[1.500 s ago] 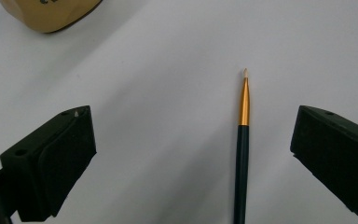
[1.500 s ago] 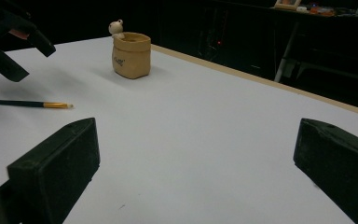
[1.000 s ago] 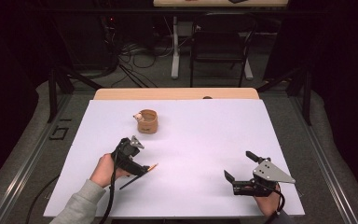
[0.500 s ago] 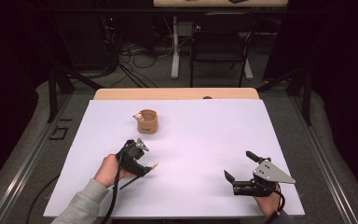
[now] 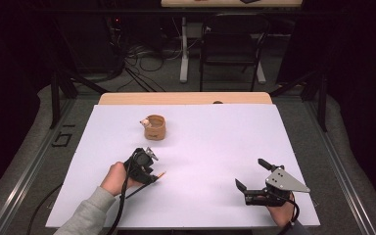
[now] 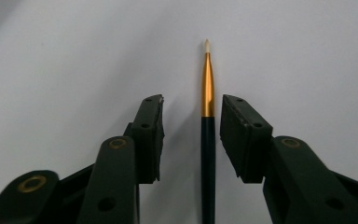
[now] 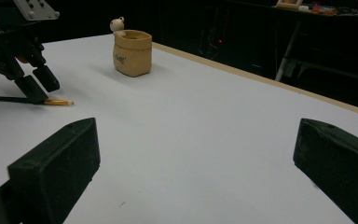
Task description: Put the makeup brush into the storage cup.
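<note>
My left gripper (image 6: 191, 121) stood open astride the paintbrush (image 6: 208, 140) lying flat on the white table (image 5: 215, 142). It looked light, stiff and thin, best pinched on the dark handle just behind its gold ferrule; the pale tip seemed fragile. Beyond sat a tan pot (image 5: 154, 127). My right gripper (image 5: 252, 178) hung wide open, empty.

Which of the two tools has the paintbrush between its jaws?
The left tool: its open jaws straddle the paintbrush on the table. The right tool is open over bare table.
</note>
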